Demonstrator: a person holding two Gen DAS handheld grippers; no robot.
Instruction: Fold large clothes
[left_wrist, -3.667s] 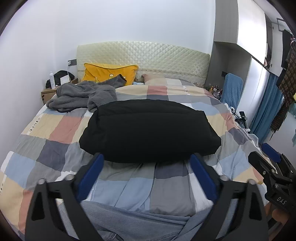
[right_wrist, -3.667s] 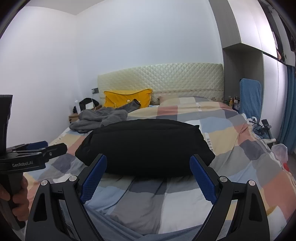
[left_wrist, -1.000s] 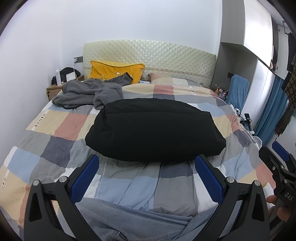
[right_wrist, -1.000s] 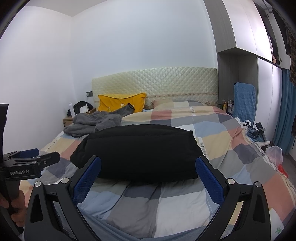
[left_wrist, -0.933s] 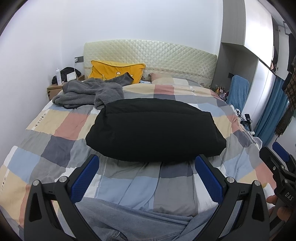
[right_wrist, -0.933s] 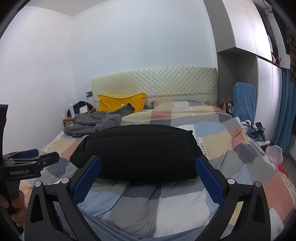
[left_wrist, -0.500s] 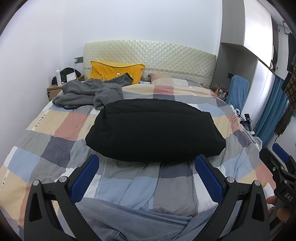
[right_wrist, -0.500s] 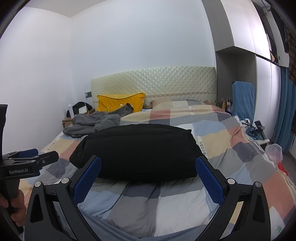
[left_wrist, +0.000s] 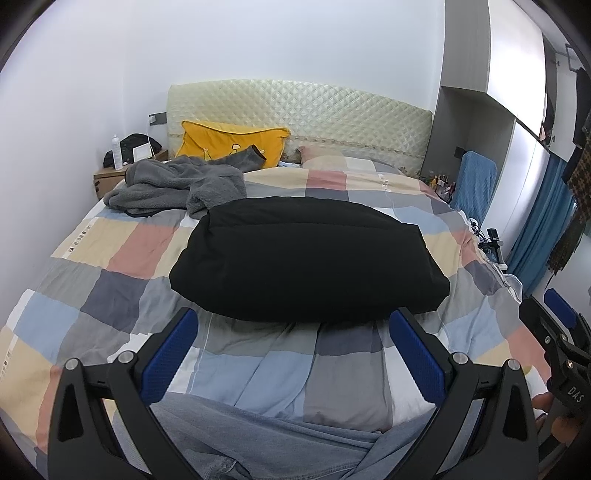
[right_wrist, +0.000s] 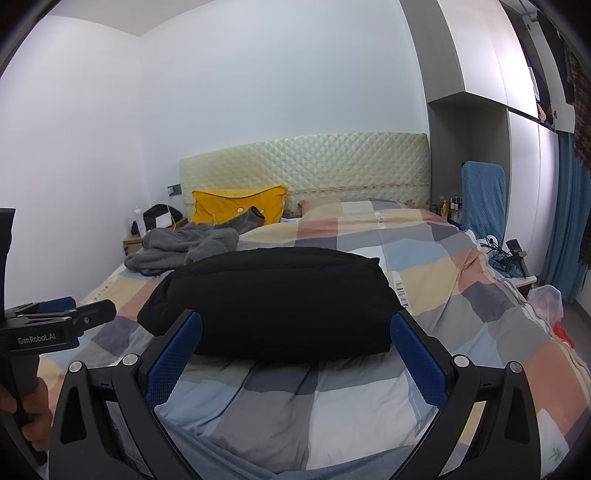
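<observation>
A black padded garment (left_wrist: 306, 258), folded into a thick rectangular bundle, lies across the middle of the bed on the checked quilt (left_wrist: 122, 251), its long side toward the near edge. Both tools hang back from it, over the near end of the bed. The left gripper (left_wrist: 291, 354) has its blue-padded jaws spread wide with nothing between them, and the right gripper (right_wrist: 295, 354) is likewise wide apart and empty, pointing at the bundle's near edge without touching it. In the right wrist view the left tool shows at the far left, a hand (right_wrist: 26, 410) round its handle. To judge by its tidy shape, the black piece looks finished, so the step in hand seems to be a pause between garments, not a fold in progress. A crumpled grey fleece garment (left_wrist: 173, 188) lies at the far left of the bed, just beside the bundle's far left corner and in front of a yellow pillow (left_wrist: 229, 142) (its sleeve rests against the pillow). Grey-blue cloth (left_wrist: 266, 439) also sits at the very near edge under the left gripper; what it is cannot be told. The likely next move is to reach past the bundle for the fleece, drag it to open quilt and spread it flat, which calls for a long stretch over the black bundle without disturbing it.
</observation>
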